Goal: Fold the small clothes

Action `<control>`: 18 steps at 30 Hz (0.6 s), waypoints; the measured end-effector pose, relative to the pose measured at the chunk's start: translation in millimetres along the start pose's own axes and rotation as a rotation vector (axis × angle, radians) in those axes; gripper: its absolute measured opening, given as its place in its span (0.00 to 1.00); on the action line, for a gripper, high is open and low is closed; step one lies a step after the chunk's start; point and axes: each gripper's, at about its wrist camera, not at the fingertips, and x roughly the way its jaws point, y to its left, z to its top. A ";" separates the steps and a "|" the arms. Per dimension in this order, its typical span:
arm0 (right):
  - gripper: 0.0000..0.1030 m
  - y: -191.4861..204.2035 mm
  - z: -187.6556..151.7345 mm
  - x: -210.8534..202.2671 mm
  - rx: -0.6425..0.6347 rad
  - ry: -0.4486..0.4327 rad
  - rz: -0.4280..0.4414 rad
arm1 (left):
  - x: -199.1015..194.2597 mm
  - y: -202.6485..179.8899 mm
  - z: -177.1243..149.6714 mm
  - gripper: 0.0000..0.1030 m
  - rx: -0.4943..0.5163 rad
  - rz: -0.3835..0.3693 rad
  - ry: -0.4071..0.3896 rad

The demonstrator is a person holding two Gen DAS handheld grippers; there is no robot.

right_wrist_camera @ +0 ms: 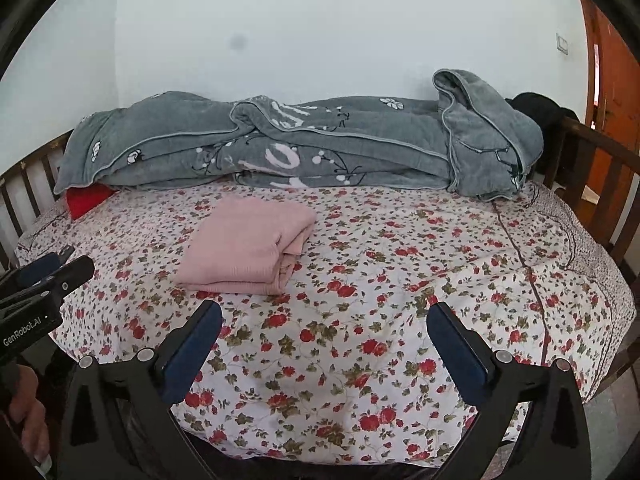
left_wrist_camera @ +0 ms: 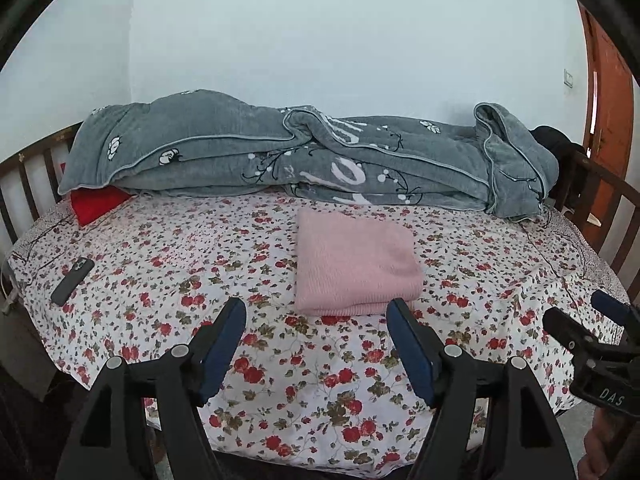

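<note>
Pink knit garment (left_wrist_camera: pixel 356 264) lies folded on the floral bedsheet (left_wrist_camera: pixel 168 264).
Left gripper (left_wrist_camera: pixel 316 320) and right gripper (right_wrist_camera: pixel 324 320): jaws spread, empty; I'd square the edges, avoid snagging the knit.

Plain white wall (left_wrist_camera: pixel 320 40) behind, evenly lit, no hard shadows. Bed (right_wrist_camera: pixel 360 340) covered by white sheet with red floral print. Grey blanket (left_wrist_camera: pixel 280 156) with white flowers and lettering heaped along far edge against wall. Red cushion (left_wrist_camera: pixel 98 204) partly tucked under blanket's left end. Dark wooden slatted rail (right_wrist_camera: pixel 24 192) at left and right ends. Orange-brown door (right_wrist_camera: pixel 612 100) at far right, light switch (right_wrist_camera: pixel 563 44) on wall beside it. Dark phone (left_wrist_camera: pixel 73 281) on sheet, left.
</note>
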 end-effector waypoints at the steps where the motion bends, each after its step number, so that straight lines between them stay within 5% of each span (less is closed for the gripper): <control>1: 0.98 1.4 0.0 -0.1 -0.006 0.000 -0.002 | -0.2 -0.2 0.0 0.69 0.000 0.000 -0.001; 18: 0.98 -1.0 1.6 -3.7 0.004 -0.001 -0.001 | -2.3 -0.7 0.5 0.70 0.000 0.001 -0.006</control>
